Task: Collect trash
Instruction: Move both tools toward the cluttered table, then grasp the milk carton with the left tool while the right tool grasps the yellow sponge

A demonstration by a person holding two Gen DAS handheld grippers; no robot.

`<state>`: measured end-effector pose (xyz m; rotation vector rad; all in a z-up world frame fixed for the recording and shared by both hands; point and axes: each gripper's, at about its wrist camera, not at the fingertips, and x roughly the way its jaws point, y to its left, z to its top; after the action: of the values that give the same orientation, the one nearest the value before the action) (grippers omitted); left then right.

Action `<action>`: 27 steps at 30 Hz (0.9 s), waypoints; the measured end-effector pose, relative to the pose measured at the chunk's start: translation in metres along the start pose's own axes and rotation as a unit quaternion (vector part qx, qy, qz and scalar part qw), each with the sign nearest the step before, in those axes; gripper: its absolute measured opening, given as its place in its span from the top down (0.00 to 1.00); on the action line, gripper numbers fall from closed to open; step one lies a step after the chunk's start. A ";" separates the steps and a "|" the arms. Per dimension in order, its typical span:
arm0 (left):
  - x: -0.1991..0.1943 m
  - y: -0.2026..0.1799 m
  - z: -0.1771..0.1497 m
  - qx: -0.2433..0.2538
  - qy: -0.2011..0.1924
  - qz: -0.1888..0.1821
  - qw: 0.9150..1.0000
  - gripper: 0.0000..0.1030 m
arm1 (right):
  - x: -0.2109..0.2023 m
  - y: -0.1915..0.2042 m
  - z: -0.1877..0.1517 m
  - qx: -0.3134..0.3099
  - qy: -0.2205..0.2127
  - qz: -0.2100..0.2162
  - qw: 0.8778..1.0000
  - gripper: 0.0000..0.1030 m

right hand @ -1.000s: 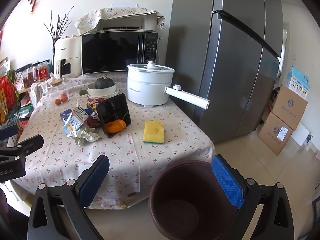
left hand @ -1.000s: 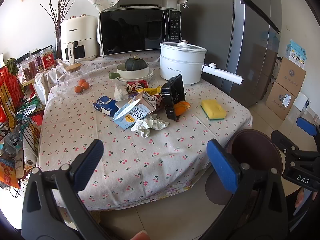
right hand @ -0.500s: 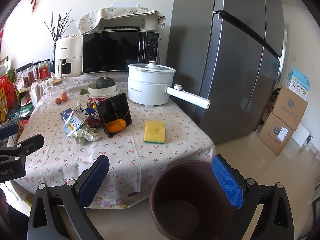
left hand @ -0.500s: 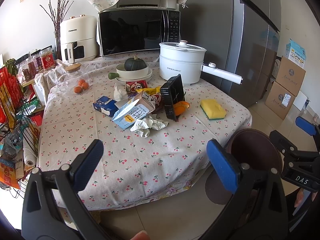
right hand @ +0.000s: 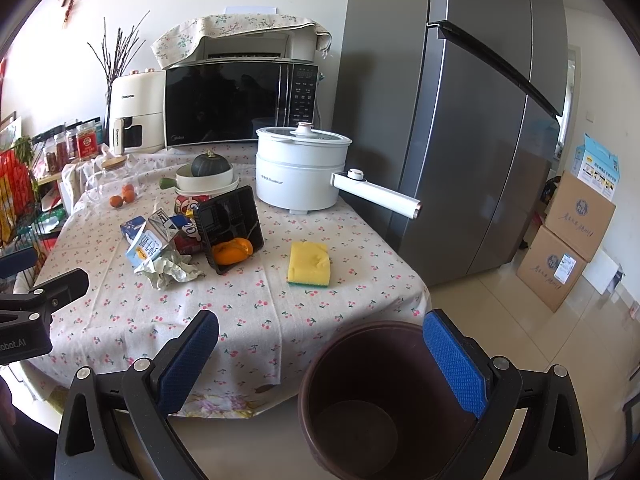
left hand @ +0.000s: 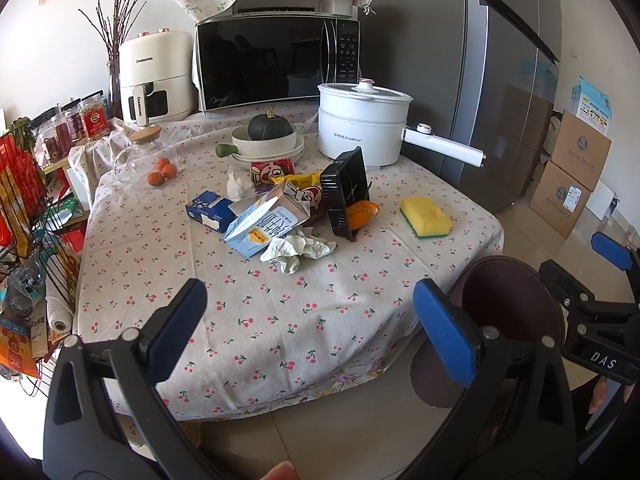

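Both grippers, left [left hand: 306, 322] and right [right hand: 320, 354], stay wide open and empty, barely moved; trash [left hand: 298, 248] at frame centre remains uncollected, bin [right hand: 384, 392] empty.

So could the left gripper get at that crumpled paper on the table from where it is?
Probably yes. The left gripper is open and empty, and only bare tablecloth lies between it and the crumpled paper.
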<state>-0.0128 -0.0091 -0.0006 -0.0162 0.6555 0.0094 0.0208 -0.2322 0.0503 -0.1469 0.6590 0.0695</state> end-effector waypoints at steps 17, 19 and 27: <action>0.056 0.045 0.031 -0.035 0.118 -0.049 0.991 0.00 | 0.053 -0.002 0.044 -0.010 0.092 0.118 0.989 0.00; 0.074 0.053 0.036 -0.044 0.139 -0.045 0.988 0.00 | 0.076 -0.001 0.050 -0.038 0.134 0.104 0.985 0.00; 0.137 0.056 0.054 0.020 0.143 -0.026 0.989 0.00 | 0.160 -0.020 0.068 0.005 0.220 0.124 0.968 0.00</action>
<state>0.1282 0.0485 -0.0418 0.0049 0.9427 -0.0566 0.1908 -0.2380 0.0072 -0.0698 1.1199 0.2799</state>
